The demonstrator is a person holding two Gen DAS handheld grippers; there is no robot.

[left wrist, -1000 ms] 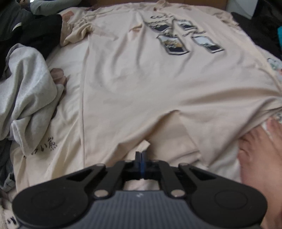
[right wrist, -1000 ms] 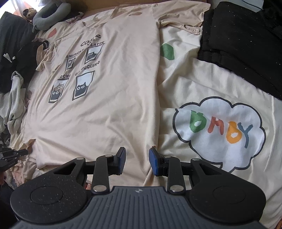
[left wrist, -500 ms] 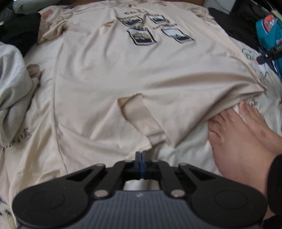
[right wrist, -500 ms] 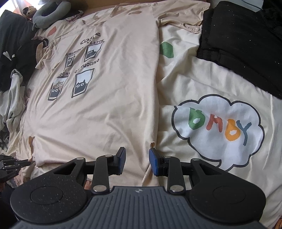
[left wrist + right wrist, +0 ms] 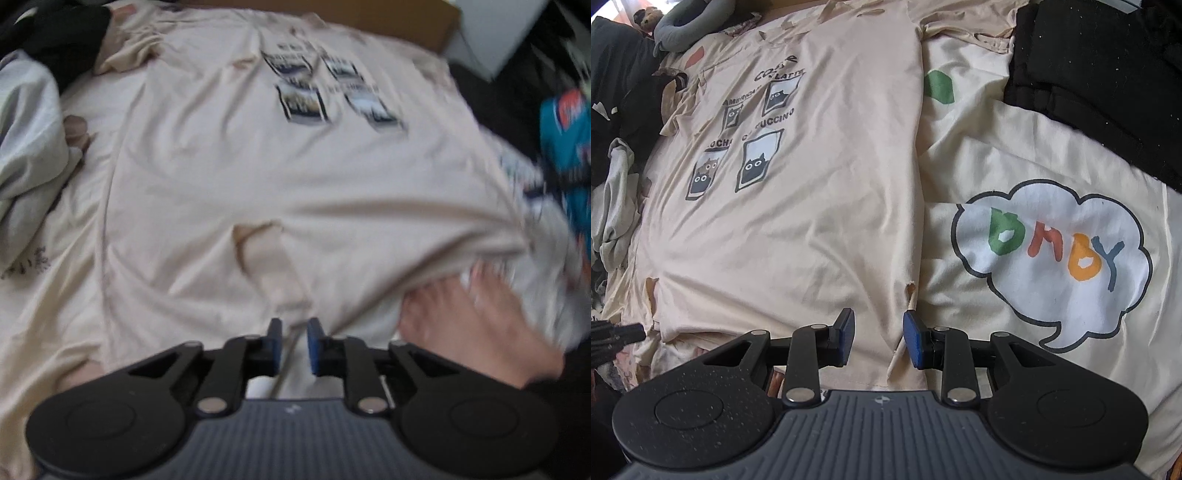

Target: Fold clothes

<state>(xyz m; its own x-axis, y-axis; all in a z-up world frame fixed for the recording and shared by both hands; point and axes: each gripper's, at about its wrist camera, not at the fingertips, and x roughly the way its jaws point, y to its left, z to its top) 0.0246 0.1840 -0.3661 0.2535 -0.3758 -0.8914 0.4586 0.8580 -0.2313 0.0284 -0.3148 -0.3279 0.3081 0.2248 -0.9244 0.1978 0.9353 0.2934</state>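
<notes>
A beige T-shirt (image 5: 280,177) with cat-cup prints lies face up and spread flat on the bed. In the blurred left wrist view my left gripper (image 5: 294,343) is open by a narrow gap at the shirt's bottom hem, with cloth just beyond its tips. My right gripper (image 5: 879,336) is open wide low over the T-shirt's (image 5: 812,206) lower right corner. The side seam, with a small hole (image 5: 910,290), runs up from between its fingers. The left gripper's tip (image 5: 613,336) shows at the left edge of the right wrist view.
A person's bare foot (image 5: 472,325) rests under the hem's right part. A grey garment (image 5: 26,147) is heaped on the left and a teal item (image 5: 565,147) lies at the right. Black clothing (image 5: 1100,85) lies far right, beside the sheet's cloud print (image 5: 1052,258).
My left gripper, shut before, has opened a little at the hem, and its view has gone blurred from motion. The right gripper stays open and has hardly moved.
</notes>
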